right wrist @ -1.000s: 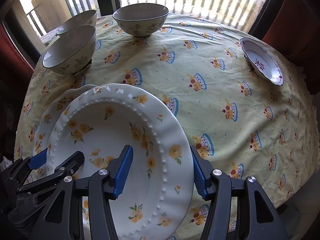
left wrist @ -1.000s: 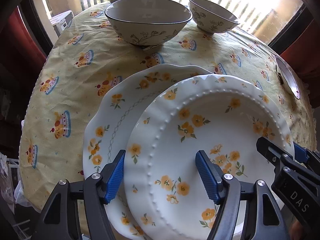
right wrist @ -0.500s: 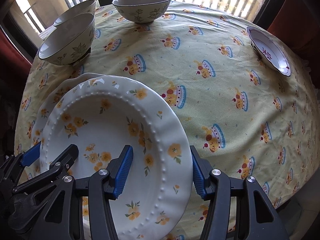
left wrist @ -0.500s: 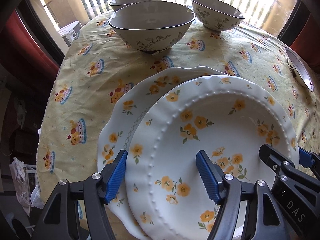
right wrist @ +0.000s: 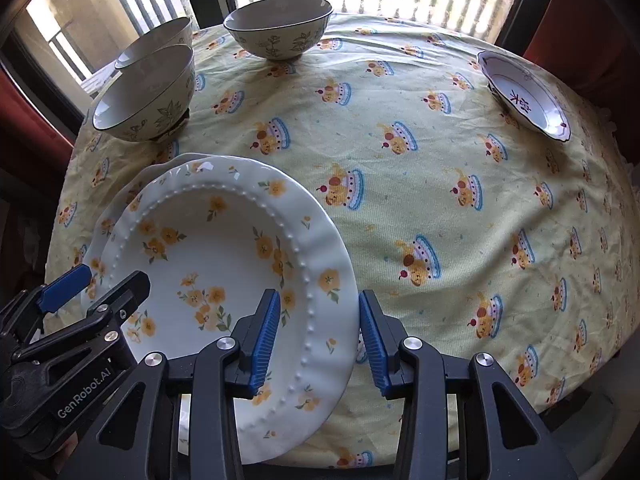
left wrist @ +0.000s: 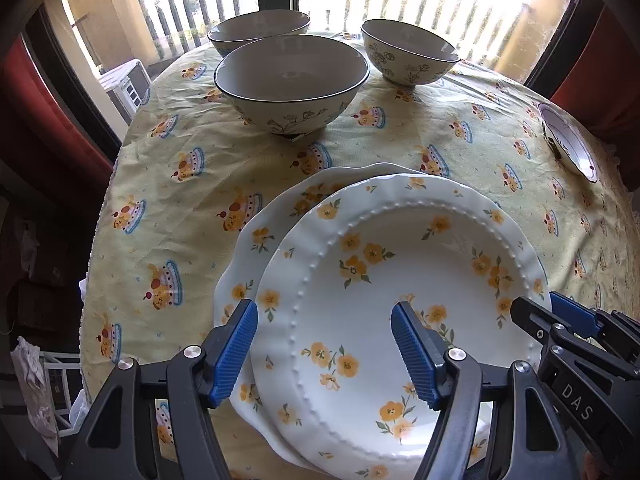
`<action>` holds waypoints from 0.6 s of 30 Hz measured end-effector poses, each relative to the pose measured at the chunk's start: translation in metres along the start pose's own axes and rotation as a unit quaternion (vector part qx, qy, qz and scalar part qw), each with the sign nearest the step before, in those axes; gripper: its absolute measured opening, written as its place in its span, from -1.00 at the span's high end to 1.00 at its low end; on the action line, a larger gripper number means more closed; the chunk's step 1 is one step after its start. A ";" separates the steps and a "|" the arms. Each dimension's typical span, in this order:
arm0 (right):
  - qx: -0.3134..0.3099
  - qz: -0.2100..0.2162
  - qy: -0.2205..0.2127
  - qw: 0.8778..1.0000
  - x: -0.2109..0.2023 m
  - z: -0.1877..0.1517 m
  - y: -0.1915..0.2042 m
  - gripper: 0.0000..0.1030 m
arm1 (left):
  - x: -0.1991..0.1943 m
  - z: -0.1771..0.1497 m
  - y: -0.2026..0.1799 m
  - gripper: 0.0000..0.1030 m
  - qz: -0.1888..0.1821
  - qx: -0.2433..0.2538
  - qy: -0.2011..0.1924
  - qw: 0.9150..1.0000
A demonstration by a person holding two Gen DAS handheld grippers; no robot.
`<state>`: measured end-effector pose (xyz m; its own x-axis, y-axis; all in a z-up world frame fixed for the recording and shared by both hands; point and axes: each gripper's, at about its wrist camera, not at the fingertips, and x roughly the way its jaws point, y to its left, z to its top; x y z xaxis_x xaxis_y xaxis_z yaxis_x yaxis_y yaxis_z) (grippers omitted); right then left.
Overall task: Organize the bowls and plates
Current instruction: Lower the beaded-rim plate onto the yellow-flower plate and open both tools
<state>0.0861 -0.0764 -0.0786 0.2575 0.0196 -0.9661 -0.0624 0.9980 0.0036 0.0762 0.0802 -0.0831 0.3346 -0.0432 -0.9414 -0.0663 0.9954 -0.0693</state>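
A white deep plate with a beaded ring and yellow flowers (left wrist: 400, 280) (right wrist: 208, 256) lies on a flatter scalloped flowered plate (left wrist: 256, 240) (right wrist: 105, 216) at the table's near edge. My left gripper (left wrist: 324, 344) stands open astride the top plate's left rim, one pad outside it and one over the well. My right gripper (right wrist: 316, 336) straddles the right rim. Its jaws are closing with the rim between them, the pads close to it. Each gripper shows in the other's view: the right gripper (left wrist: 560, 328), the left gripper (right wrist: 92, 288).
Three floral bowls stand at the far side: a large bowl (left wrist: 292, 76) (right wrist: 148, 96), one behind it (left wrist: 256, 32) (right wrist: 160, 40) and one to the right (left wrist: 408, 56) (right wrist: 280, 28). A small white dish (left wrist: 568, 148) (right wrist: 524, 96) sits far right on the yellow tablecloth (right wrist: 400, 200).
The right gripper's jaws have narrowed around the top plate's right rim. The left gripper's opening is the same. Both views have tilted slightly.
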 end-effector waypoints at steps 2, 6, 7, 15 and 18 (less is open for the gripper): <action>0.004 0.002 0.004 1.000 0.003 -0.001 0.001 0.24 | 0.000 -0.002 0.001 -0.38 -0.001 0.003 0.003 1.000; -0.002 -0.002 0.012 1.000 0.008 -0.004 0.010 0.24 | -0.002 -0.007 0.007 -0.38 -0.001 0.005 0.004 1.000; -0.002 0.001 0.015 1.000 0.010 -0.004 0.013 0.24 | -0.002 -0.008 0.007 -0.38 -0.001 0.005 0.003 1.000; 0.022 -0.008 0.009 1.000 0.009 -0.007 0.017 0.23 | -0.005 -0.011 0.011 -0.39 -0.013 0.016 0.007 1.000; 0.026 0.000 -0.002 1.000 -0.001 -0.008 0.018 0.04 | -0.008 -0.008 0.010 -0.40 -0.021 0.021 0.007 1.000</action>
<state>0.0773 -0.0588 -0.0798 0.2605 0.0191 -0.9653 -0.0117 0.9998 0.0167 0.0650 0.0897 -0.0790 0.3230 -0.0855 -0.9425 -0.0132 0.9954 -0.0948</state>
